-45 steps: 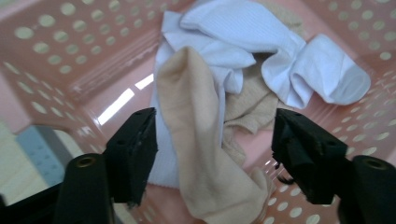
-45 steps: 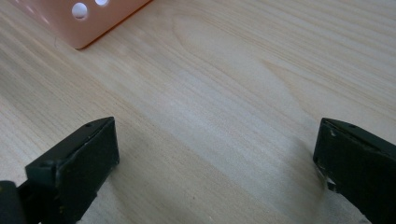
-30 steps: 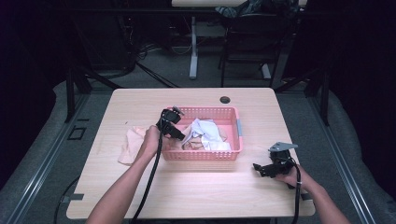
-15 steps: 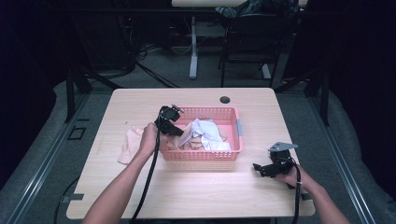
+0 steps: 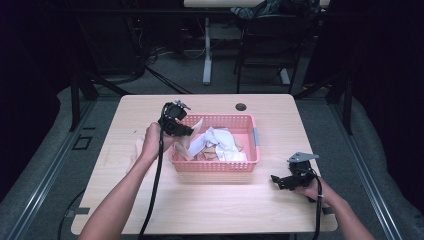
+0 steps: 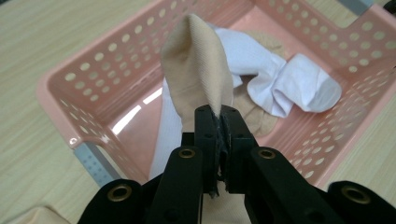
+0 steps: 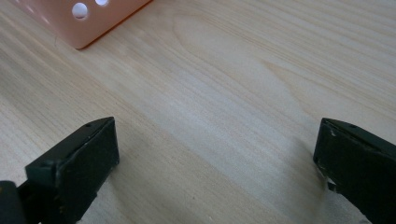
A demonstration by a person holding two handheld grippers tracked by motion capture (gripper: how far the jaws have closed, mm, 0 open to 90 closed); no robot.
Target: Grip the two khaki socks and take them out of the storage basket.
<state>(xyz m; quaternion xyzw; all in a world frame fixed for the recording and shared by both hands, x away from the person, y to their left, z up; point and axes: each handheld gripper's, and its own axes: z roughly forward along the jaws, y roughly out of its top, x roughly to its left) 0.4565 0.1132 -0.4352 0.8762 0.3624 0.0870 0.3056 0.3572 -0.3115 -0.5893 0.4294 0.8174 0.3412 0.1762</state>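
Sock, tan one (image 6: 196, 70), has come up out of the pink basket (image 5: 215, 165) w/ the left gripper (image 6: 218, 122) pinched tight on it (a sec ago it sat lower). White socks (image 6: 285, 79) lie inside. Looks like it's being taken out. Right gripper (image 7: 217, 163) rests wide open, right of basket.

left gripper (image 5: 186, 131): raised, far-left, jaws clamped tight on a beige sock (image 6: 198, 74), left forearm reaching in from near-left | right gripper (image 5: 276, 180): low at near-right, jaws spread wide, nothing between them, pointing left
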